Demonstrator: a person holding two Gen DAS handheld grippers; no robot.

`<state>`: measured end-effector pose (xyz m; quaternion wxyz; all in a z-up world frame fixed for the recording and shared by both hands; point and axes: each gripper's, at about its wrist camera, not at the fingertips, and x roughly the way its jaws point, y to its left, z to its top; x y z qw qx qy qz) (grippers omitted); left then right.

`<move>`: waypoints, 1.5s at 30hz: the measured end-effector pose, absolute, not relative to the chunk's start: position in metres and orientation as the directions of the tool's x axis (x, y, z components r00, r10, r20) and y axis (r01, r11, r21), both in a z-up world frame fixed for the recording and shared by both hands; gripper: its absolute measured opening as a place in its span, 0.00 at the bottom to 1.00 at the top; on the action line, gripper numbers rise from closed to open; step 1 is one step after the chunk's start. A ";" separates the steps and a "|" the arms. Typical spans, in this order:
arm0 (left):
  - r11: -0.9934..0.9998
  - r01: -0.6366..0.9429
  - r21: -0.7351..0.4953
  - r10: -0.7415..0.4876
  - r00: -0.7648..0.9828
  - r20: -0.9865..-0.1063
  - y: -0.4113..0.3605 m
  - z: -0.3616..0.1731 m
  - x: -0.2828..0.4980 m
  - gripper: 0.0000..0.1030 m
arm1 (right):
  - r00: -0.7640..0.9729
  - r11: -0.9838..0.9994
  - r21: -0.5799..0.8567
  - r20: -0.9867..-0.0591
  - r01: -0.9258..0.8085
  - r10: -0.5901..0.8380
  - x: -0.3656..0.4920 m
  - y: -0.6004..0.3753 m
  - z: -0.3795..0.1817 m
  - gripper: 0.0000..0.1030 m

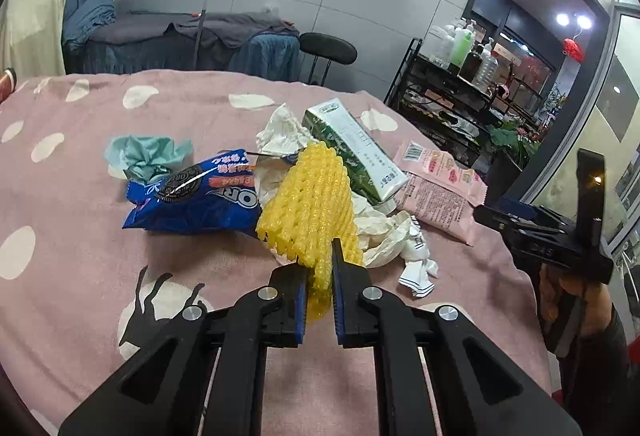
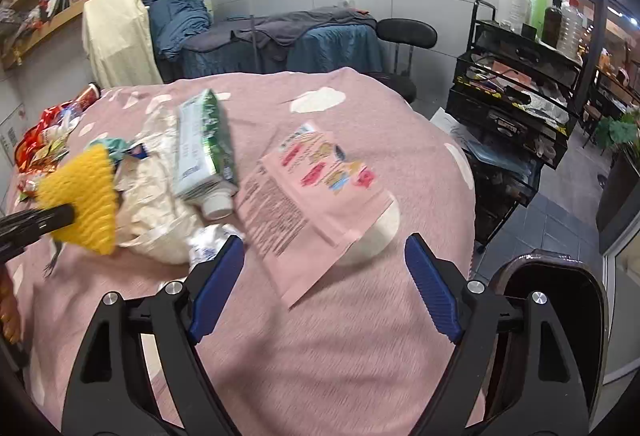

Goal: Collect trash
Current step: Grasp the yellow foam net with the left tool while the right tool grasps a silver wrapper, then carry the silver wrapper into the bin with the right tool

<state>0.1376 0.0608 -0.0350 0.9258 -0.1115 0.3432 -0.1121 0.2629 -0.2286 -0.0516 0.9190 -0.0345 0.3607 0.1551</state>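
Note:
My left gripper is shut on the near end of a yellow foam net, which slants up over the trash pile. Behind the net lie a blue cookie bag, a teal paper ball, crumpled white tissue, a green-and-white carton and a pink wrapper. In the right wrist view my right gripper stands open just above the pink wrapper, whose near corner reaches between the blue pads without touching them. The carton and the yellow net lie to its left.
Everything rests on a pink spotted cloth that drops off at the right edge. A dark bin stands below that edge, near my right gripper. A black cart with bottles and a stool stand beyond. Red snack wrappers lie far left.

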 end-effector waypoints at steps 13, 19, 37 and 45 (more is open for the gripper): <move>0.941 0.166 -0.295 -0.314 0.752 -0.579 0.040 -0.030 0.126 0.10 | 0.617 0.896 0.306 -0.650 -0.322 0.444 0.283 -0.244 -0.054 0.05; 0.931 0.201 -0.304 -0.346 0.748 -0.566 0.024 -0.028 0.122 0.10 | 0.691 0.905 0.270 -0.585 -0.328 0.425 0.245 -0.250 -0.031 0.04; 0.879 0.361 -0.311 -0.475 0.704 -0.527 -0.046 -0.019 0.113 0.10 | 0.859 0.969 0.163 -0.452 -0.186 0.241 0.145 -0.308 0.006 0.04; 0.843 0.441 -0.308 -0.538 0.661 -0.523 -0.085 -0.017 0.114 0.10 | 0.881 0.989 0.141 -0.463 -0.039 0.101 0.125 -0.350 0.000 0.04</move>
